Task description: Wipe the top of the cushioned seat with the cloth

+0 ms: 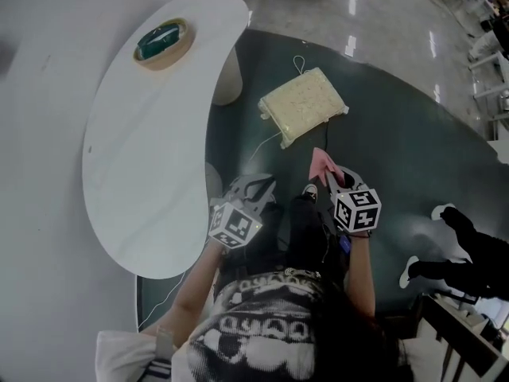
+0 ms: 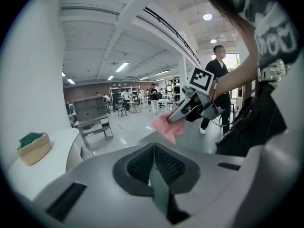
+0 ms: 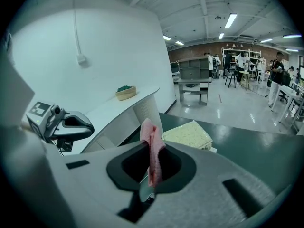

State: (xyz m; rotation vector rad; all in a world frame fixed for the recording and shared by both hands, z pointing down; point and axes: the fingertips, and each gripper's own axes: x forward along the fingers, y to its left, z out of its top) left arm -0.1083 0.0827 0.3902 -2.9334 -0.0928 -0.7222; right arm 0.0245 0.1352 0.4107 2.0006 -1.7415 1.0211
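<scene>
Holding the cloth [image 3: 152,144], the right tool [image 3: 151,172] has its jaws closed on a fold of the pink fabric, and the rest stands loose above the jaws. The left tool [image 2: 153,161] has its jaws together with nothing between them.

The seat [image 1: 303,105] lies flat on the dark floor [image 1: 398,146], ahead of both tools and well apart from them. Its near-left corner sits close to the counter [image 1: 143,173] edge.

Handling, as judged:
- The cloth is light, limp and thin. The present pinch looks secure, but a bunched wad would give more wiping face than a single edge.
- The seat looks soft, padded and light, with a textured pale cover. It may slide or ruck under a hard stroke, so the free left tool could steady a corner or side edge.
- A thin cord [image 1: 267,143] trails from the seat's near-left side and could snag on a jaw.

Clearances:
- The counter curves in on the left and limits sweep room there. A basket [image 1: 162,43] sits on its far end, clear of the work.
- The floor is open beyond and to the right of the seat.
- A bystander [image 1: 469,253] stands to the right, away from the seat.
</scene>
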